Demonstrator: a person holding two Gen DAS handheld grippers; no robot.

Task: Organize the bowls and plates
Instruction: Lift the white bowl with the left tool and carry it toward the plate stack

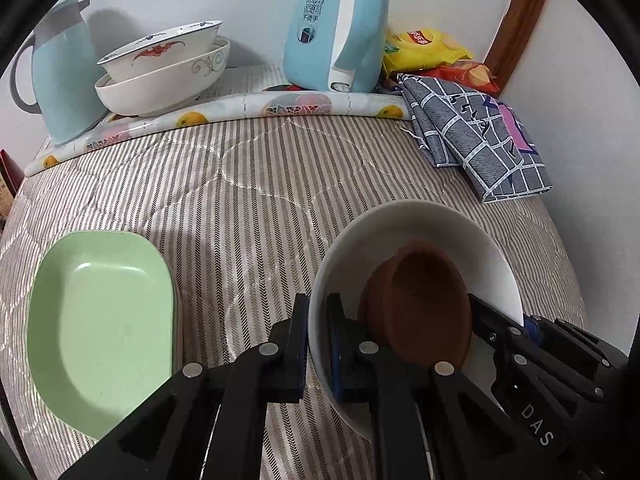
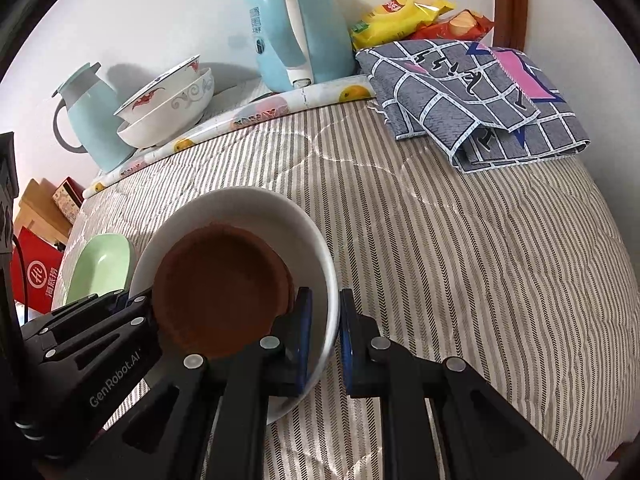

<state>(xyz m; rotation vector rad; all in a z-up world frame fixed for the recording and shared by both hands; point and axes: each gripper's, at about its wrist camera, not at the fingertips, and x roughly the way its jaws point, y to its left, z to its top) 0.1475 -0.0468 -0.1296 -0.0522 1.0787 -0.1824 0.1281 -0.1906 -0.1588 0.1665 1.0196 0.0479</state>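
Note:
A white bowl (image 1: pixel 404 220) (image 2: pixel 280 216) with a brown bowl (image 1: pixel 424 304) (image 2: pixel 224 288) nested inside it is over the striped quilt. My left gripper (image 1: pixel 318 344) is shut on the white bowl's left rim, one finger inside and one outside. My right gripper (image 2: pixel 325 340) straddles the white bowl's right rim, with a small gap on the outer side. A green plate (image 1: pixel 100 320) (image 2: pixel 102 268) lies on the quilt to the left. Two stacked patterned white bowls (image 1: pixel 164 68) (image 2: pixel 168 108) sit at the back left.
A light blue jug (image 1: pixel 64 76) (image 2: pixel 92 116) and a blue electric kettle (image 1: pixel 336 28) (image 2: pixel 300 28) stand at the back. A grey checked cloth (image 1: pixel 476 140) (image 2: pixel 480 100) and snack bags (image 1: pixel 428 48) (image 2: pixel 404 12) lie at the back right. A fruit-print mat edge (image 1: pixel 240 108) crosses the back.

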